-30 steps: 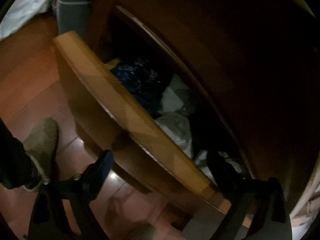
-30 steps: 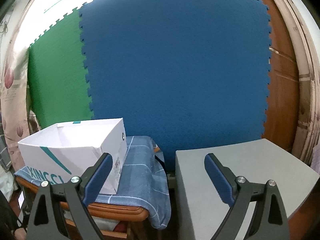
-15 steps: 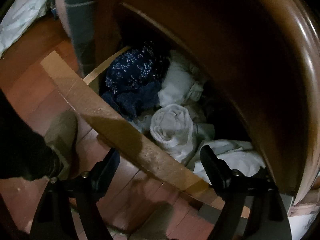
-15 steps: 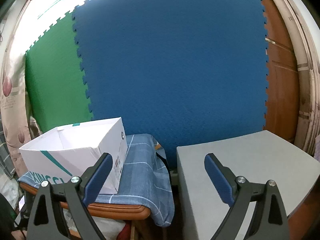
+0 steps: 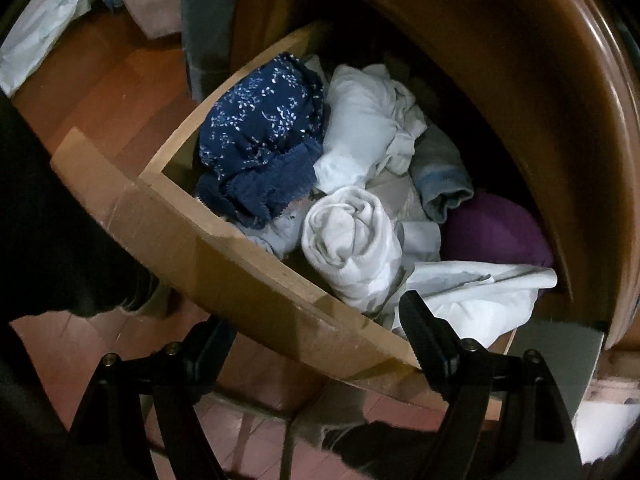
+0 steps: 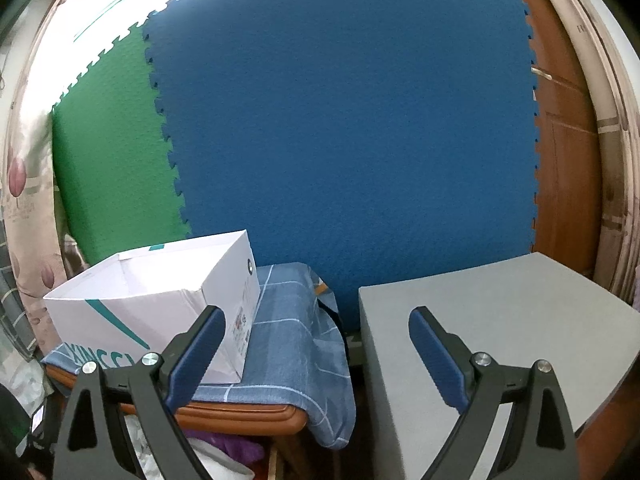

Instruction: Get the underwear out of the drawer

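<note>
Looking down, left tool [image 5: 316,344]: fingers spread wide with nothing gripped; they straddle the drawer front, one finger [image 5: 210,350] outside over the floor, the other [image 5: 424,334] inside, over white cloth.
Drawer [image 5: 224,268]: pulled out of a dark wooden cabinet [image 5: 500,60], light wood walls, packed with clothes.
Underwear: bundled in the drawer; a navy floral piece [image 5: 260,120] at the far corner, a rolled white piece [image 5: 348,236] mid-front, a purple one [image 5: 496,232] deep at right.
Right tool [image 6: 316,348]: fingers wide apart, empty, level, well away from the drawer.
Beyond right tool: white box [image 6: 160,304] on a blue checked cloth [image 6: 296,360], grey block [image 6: 492,320], blue foam mat [image 6: 340,120].
</note>
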The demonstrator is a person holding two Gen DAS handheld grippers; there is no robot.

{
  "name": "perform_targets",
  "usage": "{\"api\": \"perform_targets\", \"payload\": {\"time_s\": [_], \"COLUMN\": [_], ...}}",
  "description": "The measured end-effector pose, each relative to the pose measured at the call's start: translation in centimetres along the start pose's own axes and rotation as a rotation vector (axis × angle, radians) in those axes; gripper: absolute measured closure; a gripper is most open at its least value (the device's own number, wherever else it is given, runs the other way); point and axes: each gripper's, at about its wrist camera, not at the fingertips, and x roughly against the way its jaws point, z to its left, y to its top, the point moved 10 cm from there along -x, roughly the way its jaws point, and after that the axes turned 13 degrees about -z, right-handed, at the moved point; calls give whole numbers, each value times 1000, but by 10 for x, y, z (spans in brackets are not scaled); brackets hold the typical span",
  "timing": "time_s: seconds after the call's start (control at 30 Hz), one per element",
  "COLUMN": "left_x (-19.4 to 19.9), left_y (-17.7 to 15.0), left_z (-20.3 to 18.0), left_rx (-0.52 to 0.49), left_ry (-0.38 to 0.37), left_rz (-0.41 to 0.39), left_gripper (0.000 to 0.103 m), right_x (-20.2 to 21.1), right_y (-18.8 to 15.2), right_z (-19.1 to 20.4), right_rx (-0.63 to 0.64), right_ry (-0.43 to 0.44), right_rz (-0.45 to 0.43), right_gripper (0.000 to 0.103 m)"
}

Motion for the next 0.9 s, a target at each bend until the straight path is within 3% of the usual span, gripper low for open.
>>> {"api": "perform_targets", "payload": {"time_s": [0.6,0.77,0.9], "left_x": [1,-13,-10], "left_y": [-9,-9,0], "left_z": [-6,2,-4], "left_rx": [-58,-22,-22], "left_ry": [9,34,34], "left_rz": [119,169,165], "left_gripper": [23,23,24], "right_x": [0,-1,-2], "right_y": [-3,-5,-5], "right_z": [1,0,-1], "right_rx": [-10,-19,-20], "right_ry": [-3,-4,-4], "right_rz": [12,18,19], "right_gripper": [8,8,8]}}
